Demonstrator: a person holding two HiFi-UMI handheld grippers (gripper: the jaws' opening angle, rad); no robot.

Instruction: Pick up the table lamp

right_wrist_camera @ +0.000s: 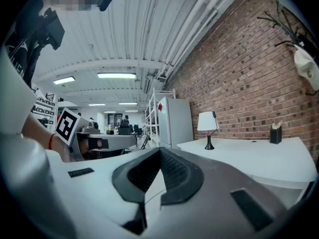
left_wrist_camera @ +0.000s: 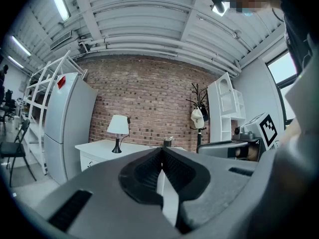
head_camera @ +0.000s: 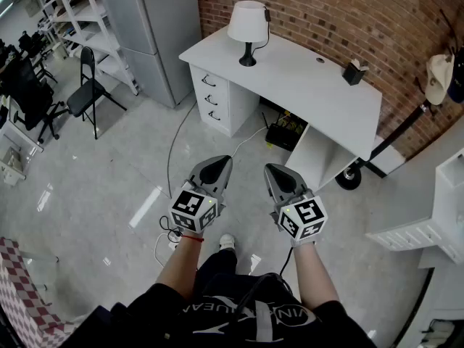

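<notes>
A table lamp (head_camera: pixel 248 30) with a white shade and a black stem stands upright at the back left of a white desk (head_camera: pixel 304 85) against the brick wall. It also shows small in the left gripper view as the lamp (left_wrist_camera: pixel 118 132) and in the right gripper view as the lamp (right_wrist_camera: pixel 208 128). My left gripper (head_camera: pixel 217 164) and right gripper (head_camera: pixel 274 171) are held side by side over the floor, well short of the desk. Both are shut with nothing between the jaws. In their own views the left gripper (left_wrist_camera: pixel 161 153) and right gripper (right_wrist_camera: pixel 159 153) point level toward the desk.
A small black holder (head_camera: pixel 353 72) sits at the desk's right end. A grey fridge (head_camera: pixel 156 27) stands left of the desk, a folding chair (head_camera: pixel 90 89) further left. Cables (head_camera: pixel 177 143) trail over the floor. A coat stand (head_camera: pixel 406 133) and white shelves (head_camera: pixel 435 216) are on the right.
</notes>
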